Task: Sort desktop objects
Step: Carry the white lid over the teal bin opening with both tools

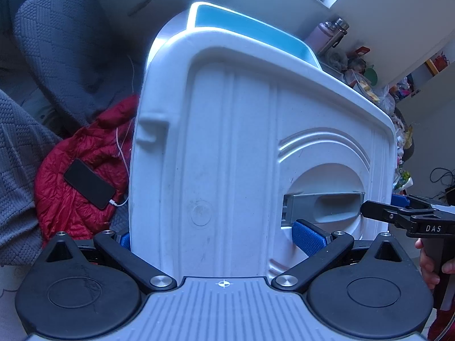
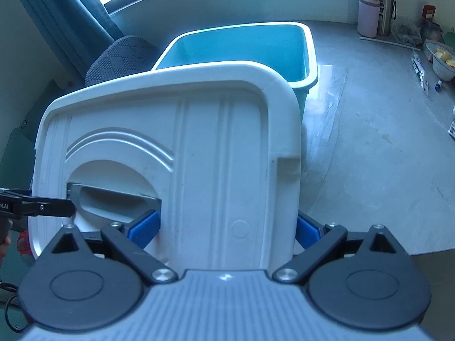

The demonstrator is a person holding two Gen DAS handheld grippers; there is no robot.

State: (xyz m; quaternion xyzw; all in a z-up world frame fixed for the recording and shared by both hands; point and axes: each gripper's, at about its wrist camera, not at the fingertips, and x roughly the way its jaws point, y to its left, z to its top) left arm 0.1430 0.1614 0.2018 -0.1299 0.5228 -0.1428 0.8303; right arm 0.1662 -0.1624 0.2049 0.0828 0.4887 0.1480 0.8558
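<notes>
1. I read this as a lived-in home room, not a lab or shop.
2. Soft furnishings: grey knitted upholstery (image 1: 54, 28), teal curtain (image 2: 65, 8) beside a bright window.
3. Personal items: red quilted jacket (image 1: 74, 176) with a phone (image 1: 88, 183) charging on it.
4. Grey bench (image 2: 369, 147) carries drink flasks (image 2: 376, 8), a bowl of food (image 2: 443, 59) and household clutter.
</notes>
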